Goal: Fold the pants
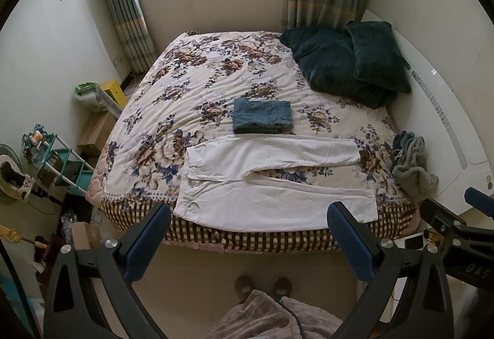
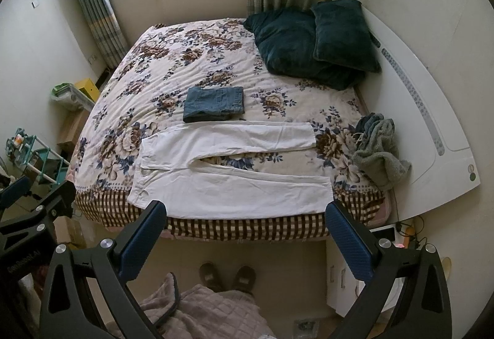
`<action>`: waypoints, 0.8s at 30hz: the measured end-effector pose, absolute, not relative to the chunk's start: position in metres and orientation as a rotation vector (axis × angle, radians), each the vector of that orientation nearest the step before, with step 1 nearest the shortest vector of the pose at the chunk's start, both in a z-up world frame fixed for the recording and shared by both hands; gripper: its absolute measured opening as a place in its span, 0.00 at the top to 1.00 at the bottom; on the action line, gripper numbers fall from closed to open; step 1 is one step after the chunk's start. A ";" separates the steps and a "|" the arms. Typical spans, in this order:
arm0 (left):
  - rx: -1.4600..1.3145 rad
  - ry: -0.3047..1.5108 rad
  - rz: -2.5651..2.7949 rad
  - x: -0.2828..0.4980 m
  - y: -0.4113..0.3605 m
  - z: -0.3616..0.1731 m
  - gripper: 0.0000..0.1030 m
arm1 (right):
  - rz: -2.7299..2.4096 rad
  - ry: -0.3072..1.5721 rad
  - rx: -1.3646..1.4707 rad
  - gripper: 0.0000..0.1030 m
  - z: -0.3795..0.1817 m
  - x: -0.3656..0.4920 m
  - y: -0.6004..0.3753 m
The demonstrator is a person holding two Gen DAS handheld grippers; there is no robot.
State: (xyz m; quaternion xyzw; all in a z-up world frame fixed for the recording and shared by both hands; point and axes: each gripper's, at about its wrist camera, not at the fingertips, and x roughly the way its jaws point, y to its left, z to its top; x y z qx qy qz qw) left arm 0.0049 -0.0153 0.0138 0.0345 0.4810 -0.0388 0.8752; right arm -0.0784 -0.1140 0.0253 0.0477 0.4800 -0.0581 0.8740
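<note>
The white pants (image 1: 271, 181) lie flat along the near edge of the bed (image 1: 216, 67), waistband to the left, the two legs extending right and slightly parted. Folded jeans (image 1: 262, 116) sit just beyond them. The left tool (image 1: 248, 230) and right tool (image 2: 247, 229) both hover above the floor with jaws spread wide and empty. For a clean first fold, take the near leg at waistband and hem together, lift evenly, and lay it edge-to-edge on the far leg, avoiding the jeans.

Both wrist views overlook the bed (image 1: 216, 67) from its foot.
</note>
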 end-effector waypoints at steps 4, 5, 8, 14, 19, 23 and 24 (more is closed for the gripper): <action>0.071 1.002 -0.080 0.005 -0.015 0.014 0.00 | -0.122 1.001 0.100 0.00 0.027 -0.079 -0.115; 0.072 1.003 -0.080 0.005 -0.015 0.014 0.00 | -0.124 1.001 0.099 0.00 0.026 -0.080 -0.114; 0.073 1.002 -0.081 0.006 -0.015 0.015 0.00 | -0.121 0.999 0.100 0.00 0.030 -0.078 -0.118; 0.075 0.997 -0.078 0.007 -0.019 0.020 0.00 | -0.120 0.998 0.106 0.00 0.040 -0.075 -0.119; 0.078 0.992 -0.079 0.009 -0.022 0.024 0.00 | -0.120 0.997 0.106 0.00 0.045 -0.075 -0.116; 0.074 0.991 -0.077 0.009 -0.024 0.026 0.00 | -0.116 0.990 0.114 0.00 0.044 -0.076 -0.117; 0.075 0.990 -0.076 0.008 -0.023 0.025 0.00 | -0.117 0.990 0.114 0.00 0.044 -0.076 -0.117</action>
